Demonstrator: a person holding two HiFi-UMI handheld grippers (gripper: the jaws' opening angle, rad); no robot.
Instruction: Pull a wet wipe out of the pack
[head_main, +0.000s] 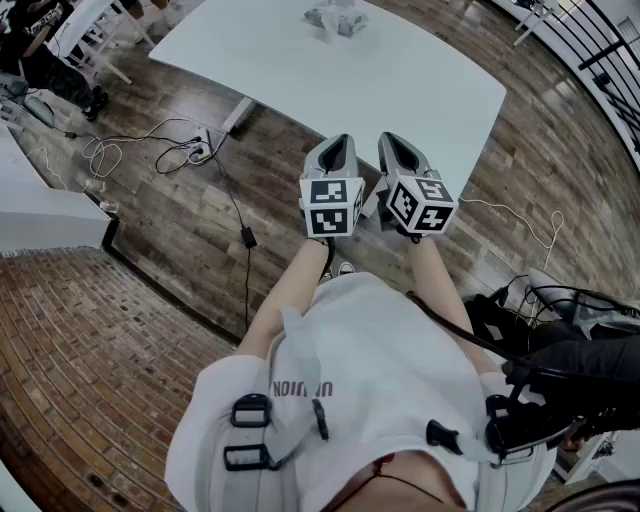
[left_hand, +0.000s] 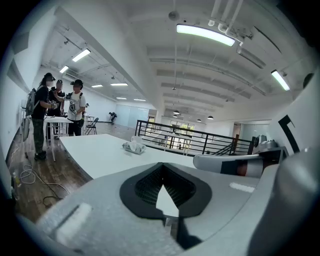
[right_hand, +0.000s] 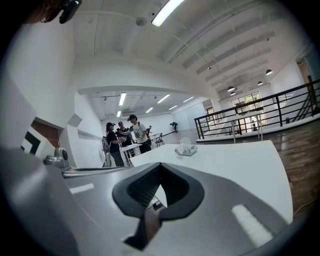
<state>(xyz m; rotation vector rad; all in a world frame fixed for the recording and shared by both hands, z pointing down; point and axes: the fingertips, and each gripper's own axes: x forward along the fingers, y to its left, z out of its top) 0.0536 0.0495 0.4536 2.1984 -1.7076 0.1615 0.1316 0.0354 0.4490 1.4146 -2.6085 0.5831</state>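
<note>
**A:** Where is the wipe pack (head_main: 337, 18)?

**B:** At the far end of the white worktop (head_main: 400, 80), well apart from both tools. A pale tuft of wipe seems to stand up from its top, but it is too small to be sure.

**A:** And the tools?

**B:** The left hand-held gripper (head_main: 338, 142) and the right hand-held gripper (head_main: 396, 140) hang side by side in front of the person's chest, short of the worktop's near edge. Each has its jaws pressed together with nothing between them. I judge the reach is not yet begun.

**A:** What could go wrong from here?

**B:** First, arriving with the jaws together. They would only nudge the pack along the smooth top instead of taking the tuft.

**A:** Then?

**B:** The pack looks light. If one tool pulls while the other does not pin the pack down, the whole pack probably lifts or slides with the wipe.

**A:** Anything about the wipe itself?

**B:** A deep bite may drag out several at once. A shallow one on wet cloth may slip off.

**A:** And the approach?

**B:** Cables (head_main: 170, 150) lie loose on the wooden floor by the worktop's left corner. A step that way could snag a foot.
</note>
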